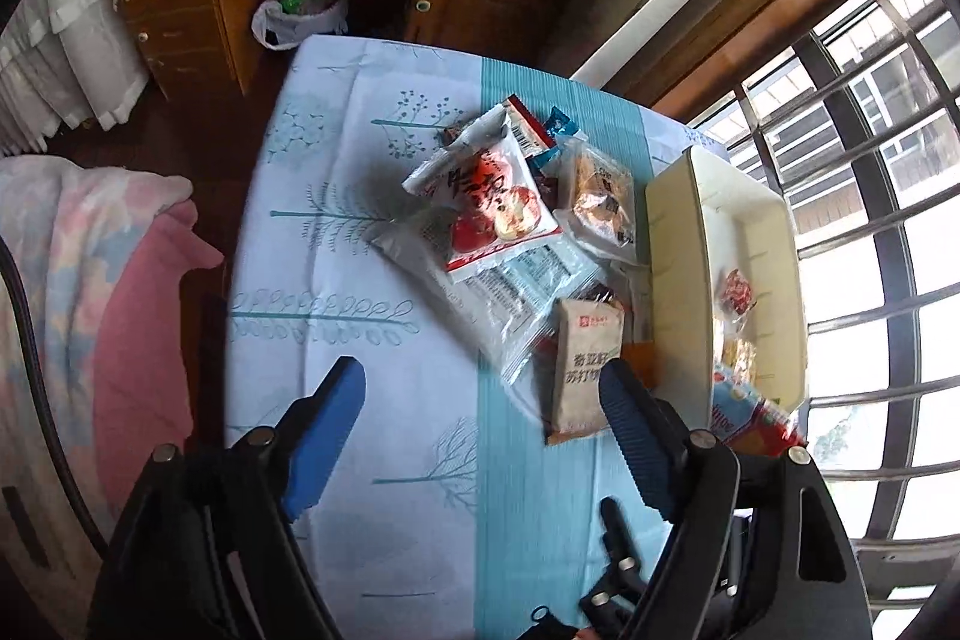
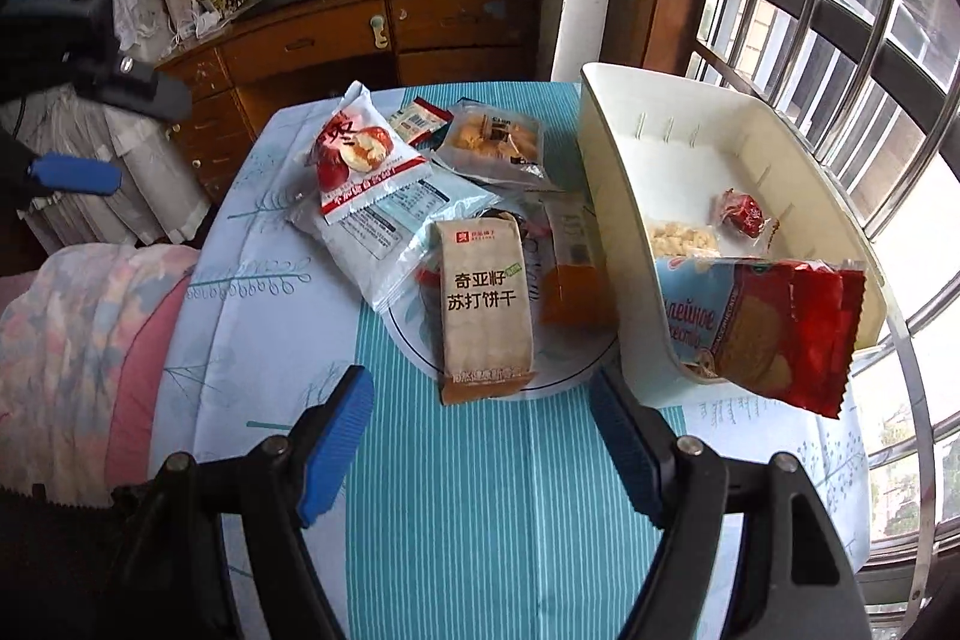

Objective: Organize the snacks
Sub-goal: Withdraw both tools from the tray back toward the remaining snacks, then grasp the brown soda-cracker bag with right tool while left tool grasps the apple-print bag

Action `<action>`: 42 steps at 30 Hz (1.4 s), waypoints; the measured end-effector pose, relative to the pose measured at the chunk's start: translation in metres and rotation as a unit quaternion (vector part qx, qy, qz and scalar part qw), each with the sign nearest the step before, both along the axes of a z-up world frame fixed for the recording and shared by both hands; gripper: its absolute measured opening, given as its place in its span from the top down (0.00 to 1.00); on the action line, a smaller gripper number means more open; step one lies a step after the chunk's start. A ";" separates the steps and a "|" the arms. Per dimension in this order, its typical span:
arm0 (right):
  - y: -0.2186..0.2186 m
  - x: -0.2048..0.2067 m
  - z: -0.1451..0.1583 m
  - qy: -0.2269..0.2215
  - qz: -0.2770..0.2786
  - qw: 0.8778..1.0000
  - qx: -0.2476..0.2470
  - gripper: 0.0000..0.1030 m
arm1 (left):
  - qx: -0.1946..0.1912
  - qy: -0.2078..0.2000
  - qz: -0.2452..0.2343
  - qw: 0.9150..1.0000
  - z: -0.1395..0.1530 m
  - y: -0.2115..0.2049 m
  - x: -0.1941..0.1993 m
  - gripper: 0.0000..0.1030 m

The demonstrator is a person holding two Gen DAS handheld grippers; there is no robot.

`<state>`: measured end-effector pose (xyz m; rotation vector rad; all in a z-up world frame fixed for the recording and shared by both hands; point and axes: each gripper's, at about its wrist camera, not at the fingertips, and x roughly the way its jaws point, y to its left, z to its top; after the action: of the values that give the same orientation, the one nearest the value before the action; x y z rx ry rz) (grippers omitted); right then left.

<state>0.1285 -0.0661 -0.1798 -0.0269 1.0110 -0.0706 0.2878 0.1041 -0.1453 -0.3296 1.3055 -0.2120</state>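
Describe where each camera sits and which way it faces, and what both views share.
Left wrist: on the left gripper, angled down across the table at the snack pile; only its open blue fingers show.
Right wrist: on the right gripper, angled down at the soda cracker pack and cream bin; its open fingers show, plus the left gripper at the left edge.
Shared: cracker pack, red date bag, bin, wooden desk.

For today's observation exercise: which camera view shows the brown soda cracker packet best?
The right wrist view: the brown cracker packet lies whole, centred, its print legible. The left wrist view shows it smaller and blurred, its lower right corner hidden behind a finger of the left gripper.
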 end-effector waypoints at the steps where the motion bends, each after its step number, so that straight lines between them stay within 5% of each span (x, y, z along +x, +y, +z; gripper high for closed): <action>1: 0.001 0.003 -0.004 0.004 0.004 1.000 -0.003 0.27 | -0.004 0.005 0.002 1.000 -0.003 -0.003 0.007 0.23; 5: 0.002 0.017 -0.021 0.018 0.026 0.999 -0.014 0.27 | -0.006 0.026 0.017 1.000 -0.018 -0.015 0.036 0.11; 14: -0.007 0.059 -0.070 0.069 0.043 0.997 -0.016 0.27 | 0.007 0.097 0.034 0.995 -0.087 -0.040 0.101 0.11; 28: -0.009 0.084 -0.109 0.080 0.065 0.995 0.007 0.27 | 0.032 0.094 0.064 0.993 -0.137 -0.053 0.131 0.11; 30: -0.009 0.083 -0.109 0.072 0.067 0.995 0.003 0.35 | 0.033 0.084 0.059 0.994 -0.138 -0.055 0.132 0.17; 32: -0.010 0.083 -0.109 0.066 0.068 0.995 -0.007 0.43 | 0.025 0.079 0.056 0.995 -0.138 -0.057 0.133 0.38; 42: -0.016 0.084 -0.105 0.081 0.078 0.993 0.032 0.47 | 0.029 0.058 0.043 0.997 -0.111 -0.054 0.123 0.48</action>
<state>0.2125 -0.0825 -0.2846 -0.0541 1.1697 0.1088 0.4104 0.0498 -0.2565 -0.3515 1.4062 -0.0826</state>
